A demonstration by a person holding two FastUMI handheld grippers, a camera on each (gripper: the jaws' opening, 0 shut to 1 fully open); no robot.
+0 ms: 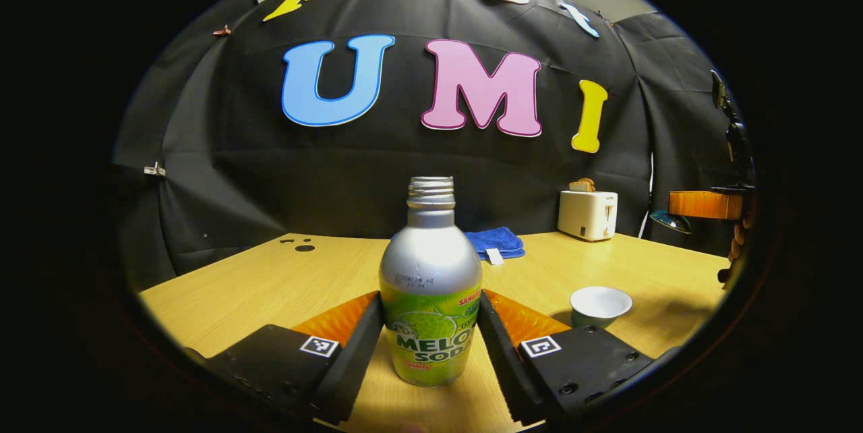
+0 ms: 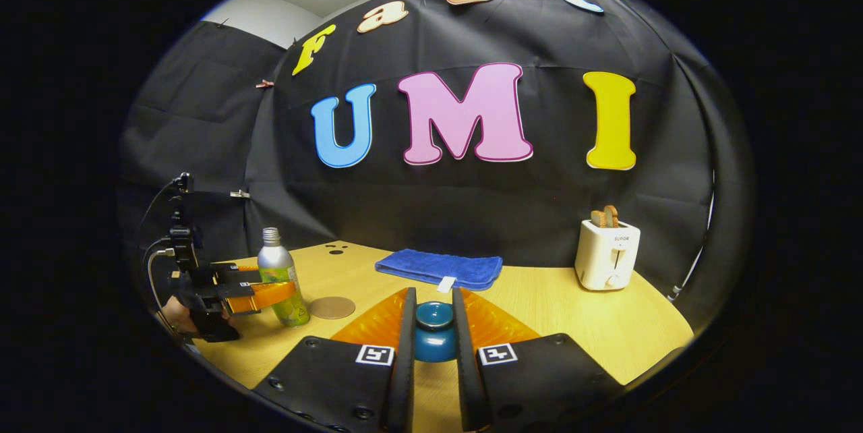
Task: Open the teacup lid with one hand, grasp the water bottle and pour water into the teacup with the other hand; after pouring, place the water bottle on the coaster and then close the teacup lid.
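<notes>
The left gripper's (image 1: 430, 345) fingers (image 1: 361, 345) flank the bottle (image 1: 430, 298) and touch its sides, seemingly clamped on it, with the bottle upright on the table (image 1: 270, 278), uncapped, probably ready to lift and pour. The right gripper's (image 2: 433, 345) fingers (image 2: 406, 345) pinch the lid (image 2: 433, 332), held off the cup (image 1: 600, 305), which stands open near the bottle, likely to clear the way for water. The coaster (image 2: 332, 307) lies just beside the bottle, awaiting it.
</notes>
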